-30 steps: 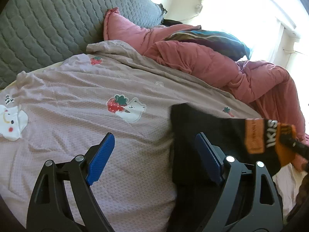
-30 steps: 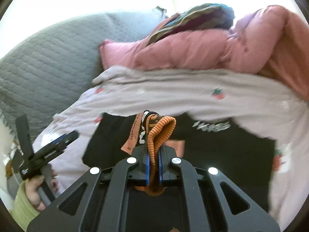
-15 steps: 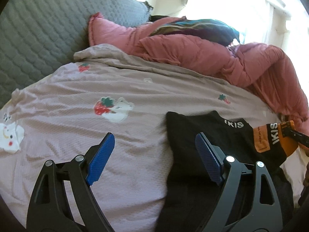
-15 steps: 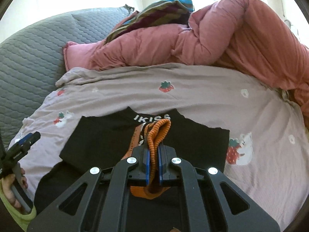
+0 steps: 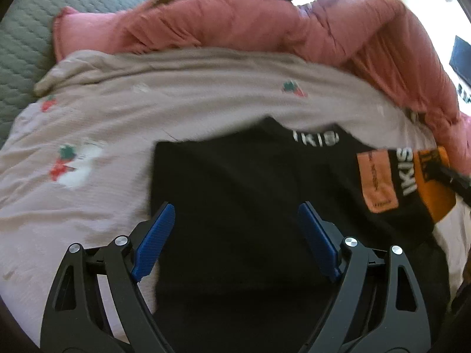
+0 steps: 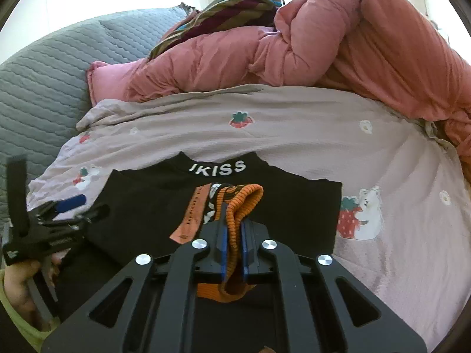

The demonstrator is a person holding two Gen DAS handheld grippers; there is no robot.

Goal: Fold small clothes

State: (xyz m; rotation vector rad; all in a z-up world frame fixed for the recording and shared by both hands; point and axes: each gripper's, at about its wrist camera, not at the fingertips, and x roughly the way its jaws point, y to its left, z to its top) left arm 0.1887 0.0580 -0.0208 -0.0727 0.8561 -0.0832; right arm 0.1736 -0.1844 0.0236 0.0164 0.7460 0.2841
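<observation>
A black top [image 5: 235,170] with white "IKISS" lettering at its collar [image 6: 217,167] lies flat on the pale bedsheet [image 6: 294,135]. Its sleeve is folded across the chest and ends in an orange ribbed cuff [image 6: 247,197]. That cuff sits between the blue pads of my right gripper [image 6: 234,220], whose jaws are opening while the pads still touch it. In the left wrist view the cuff [image 5: 438,200] shows at the right edge. My left gripper [image 5: 235,206] hovers open over the top's left half, with nothing between its fingers.
A bulky pink duvet [image 6: 323,44] is heaped along the far side of the bed, with a striped cloth [image 6: 235,8] on top. A grey quilted headboard [image 6: 44,73] stands to the left. A hand [image 6: 20,276] holds the left gripper [image 6: 67,209].
My left gripper has swung right, from over the sheet to over the black top. My right gripper has lowered the cuff toward the top's chest.
</observation>
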